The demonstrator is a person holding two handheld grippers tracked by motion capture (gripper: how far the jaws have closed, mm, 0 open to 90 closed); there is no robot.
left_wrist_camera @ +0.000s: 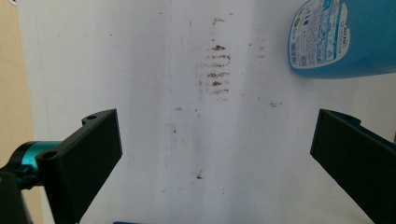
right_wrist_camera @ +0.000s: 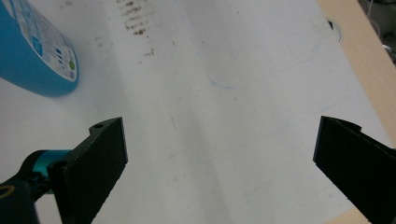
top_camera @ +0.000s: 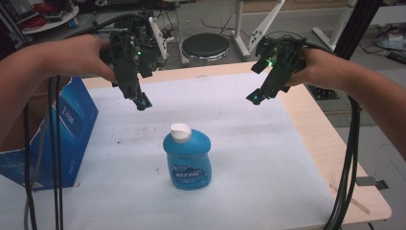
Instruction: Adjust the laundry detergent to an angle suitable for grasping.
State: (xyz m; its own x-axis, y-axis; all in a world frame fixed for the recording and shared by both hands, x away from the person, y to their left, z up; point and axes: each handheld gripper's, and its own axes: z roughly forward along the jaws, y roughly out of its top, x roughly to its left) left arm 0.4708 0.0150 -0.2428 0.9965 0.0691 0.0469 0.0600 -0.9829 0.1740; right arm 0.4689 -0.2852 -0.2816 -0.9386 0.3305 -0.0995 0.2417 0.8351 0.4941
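Upright blue plastic detergent bottle with white cap [top_camera: 187, 160] standing alone mid white-covered tabletop [top_camera: 268, 158], open room on every side, blue cardboard box [top_camera: 72, 129] blocking the left edge

Both forearms come in from the sides, raised above the table, each hand wrapped around its gripper. Left gripper [top_camera: 142, 103] hangs at upper left, tilted down and inward, jaws wide apart with nothing between them; its own view [left_wrist_camera: 212, 149] shows the two black jaws at opposite edges. Right gripper [top_camera: 254, 98] sits at upper right, angled down and inward toward the middle, jaws likewise spread wide and empty [right_wrist_camera: 219, 154], cables trailing from both wrists.
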